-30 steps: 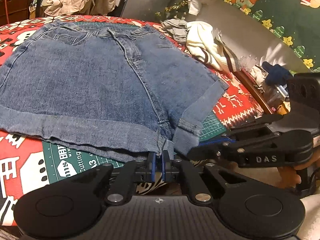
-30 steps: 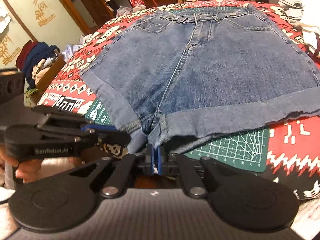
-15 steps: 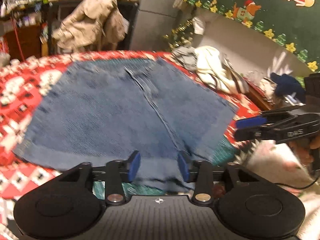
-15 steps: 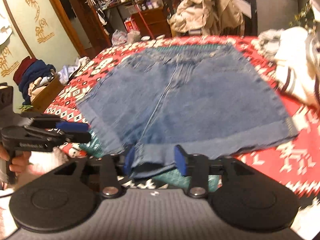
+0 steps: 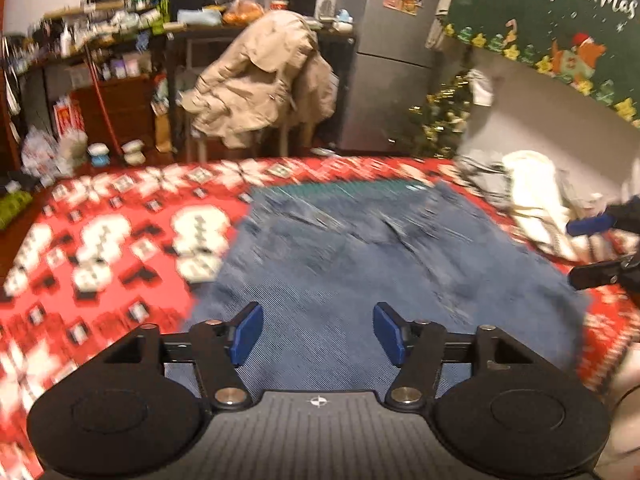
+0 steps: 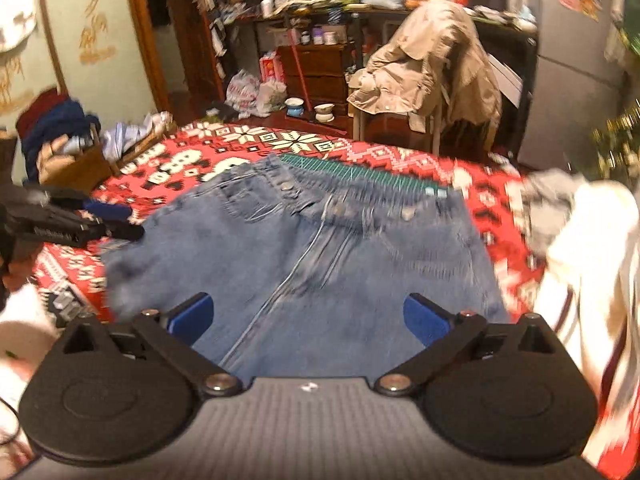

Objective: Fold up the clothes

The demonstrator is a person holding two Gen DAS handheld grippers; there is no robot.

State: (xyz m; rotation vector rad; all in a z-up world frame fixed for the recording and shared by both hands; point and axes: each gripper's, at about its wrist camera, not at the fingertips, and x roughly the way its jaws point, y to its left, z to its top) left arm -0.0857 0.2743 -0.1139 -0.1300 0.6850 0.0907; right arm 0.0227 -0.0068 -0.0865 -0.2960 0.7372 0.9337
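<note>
Blue denim shorts (image 5: pixel 360 280) lie flat on the red patterned tablecloth (image 5: pixel 100 248), waistband at the far side. They also show in the right wrist view (image 6: pixel 320 248). My left gripper (image 5: pixel 318 334) is open and empty above the near part of the shorts. My right gripper (image 6: pixel 308 316) is open wide and empty above the shorts. The right gripper shows at the right edge of the left wrist view (image 5: pixel 600 244). The left gripper shows at the left edge of the right wrist view (image 6: pixel 92 220).
A pile of white and grey clothes (image 5: pixel 532 200) lies on the table's right side, also in the right wrist view (image 6: pixel 580 232). A green cutting mat (image 6: pixel 360 172) peeks out beyond the waistband. A chair with a beige coat (image 5: pixel 260 80) stands behind the table.
Both grippers let go of the shorts' hems, opened, and rose up and back. The views now look over the table from higher up.
</note>
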